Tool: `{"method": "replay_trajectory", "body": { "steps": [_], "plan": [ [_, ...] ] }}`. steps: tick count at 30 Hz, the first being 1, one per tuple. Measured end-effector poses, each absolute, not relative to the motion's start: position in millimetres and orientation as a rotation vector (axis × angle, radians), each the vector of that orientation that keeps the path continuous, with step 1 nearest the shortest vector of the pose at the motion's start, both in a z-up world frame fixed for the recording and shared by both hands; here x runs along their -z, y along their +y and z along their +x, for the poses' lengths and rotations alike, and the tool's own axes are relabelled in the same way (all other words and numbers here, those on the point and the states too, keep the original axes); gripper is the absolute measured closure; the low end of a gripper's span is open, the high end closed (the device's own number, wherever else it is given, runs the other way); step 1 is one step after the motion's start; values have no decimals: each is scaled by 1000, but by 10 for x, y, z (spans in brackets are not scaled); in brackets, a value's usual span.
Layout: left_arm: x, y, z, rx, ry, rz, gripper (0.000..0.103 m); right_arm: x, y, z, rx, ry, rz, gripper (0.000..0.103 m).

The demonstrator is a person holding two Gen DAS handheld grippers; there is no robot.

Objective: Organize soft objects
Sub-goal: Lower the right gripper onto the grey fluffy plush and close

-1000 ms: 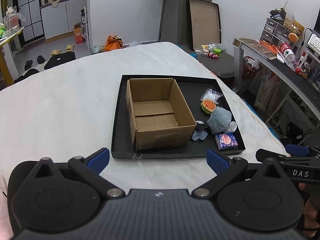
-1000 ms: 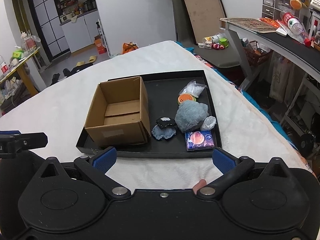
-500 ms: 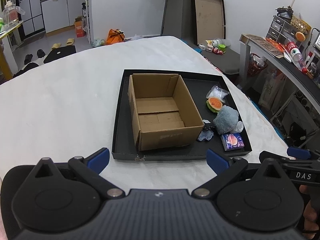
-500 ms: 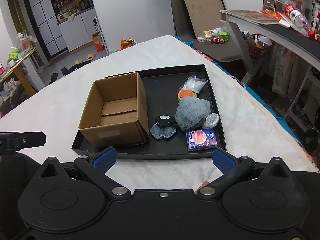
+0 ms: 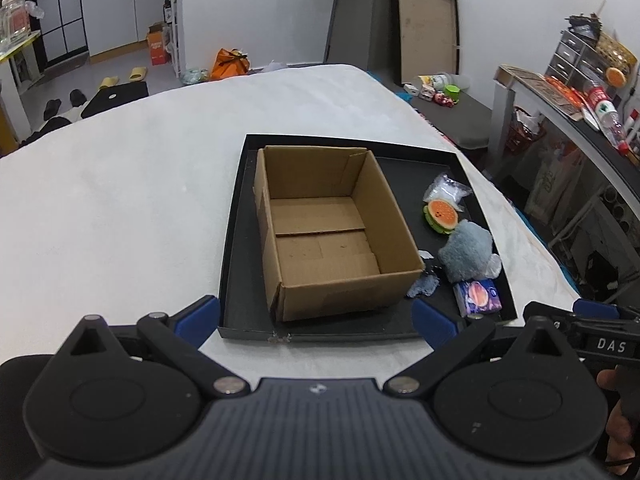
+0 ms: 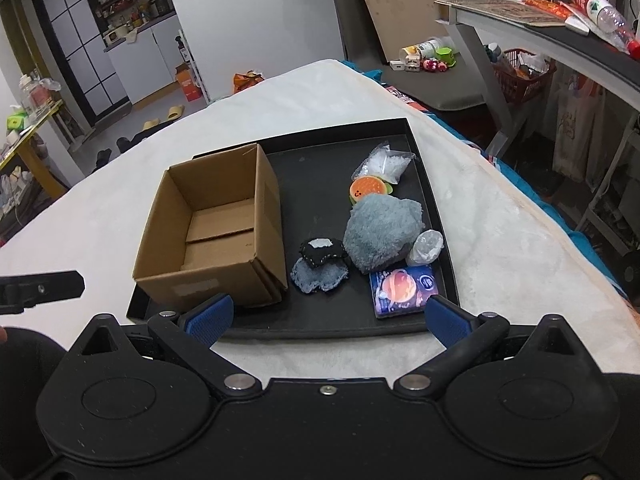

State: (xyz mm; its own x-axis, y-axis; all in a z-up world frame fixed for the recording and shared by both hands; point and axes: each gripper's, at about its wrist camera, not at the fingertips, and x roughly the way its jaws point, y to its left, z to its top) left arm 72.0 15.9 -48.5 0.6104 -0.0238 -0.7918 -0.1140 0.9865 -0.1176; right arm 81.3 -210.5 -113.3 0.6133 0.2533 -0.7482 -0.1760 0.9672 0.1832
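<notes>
A white-covered bed (image 5: 120, 208) fills most of both views, and a black tray (image 6: 434, 216) sits on it near the centre of each frame. On the left half of the tray stands an open, empty cardboard box (image 5: 324, 236). The soft things lie in a loose column on the tray's right half, all outside the box.

Largest of them is a grey plush lump (image 6: 382, 236), in the middle of the right wrist frame. Below it at lower centre-right lies a purple tissue pack (image 6: 404, 290), its long side running across the frame, touching or just beside the plush. To the plush's left is a blue-grey cloth scrap (image 6: 320, 278) with a black fabric piece (image 6: 322, 252) on top. A small crumpled clear bag (image 6: 426, 246) rests against the plush's right side. Above it sit a burger-shaped toy (image 6: 370, 190) and a bag of white filling (image 6: 386, 164).

The right gripper (image 6: 326, 316) is spread wide and holds nothing; the column of items lies straight ahead between its blue fingertips (image 6: 210, 314), the tissue pack nearest. The left gripper (image 5: 316, 316) is likewise spread and empty, but it faces the box, with the items off to its right. By this layout the right hand is the better placed to pick first, probably the tissue pack or cloth.
</notes>
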Motion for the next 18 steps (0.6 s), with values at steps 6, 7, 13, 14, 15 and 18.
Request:
{"method": "replay_trajectory", "body": {
  "steps": [6,7,13,14,15,18],
  "plan": [
    [620,226,864,-62,925,-184,3,1214,-2096,965,-247,873,115,0],
    [643,234,885,-67,925,-185,3,1227,-2096,985,-246,874,118,0],
    [767,261,1032,-86,931,-194,3,1324,-2120,1133,-225,876,138,0],
    [788,259,1051,-90,931,-191,3,1333,-2128,1155,-220,875,143,0],
    [805,261,1075,-96,932,-190,3,1341,-2138,1179,-215,873,148,0],
    [860,272,1152,-125,933,-189,7,1369,-2157,1253,-199,865,153,0]
  ]
}}
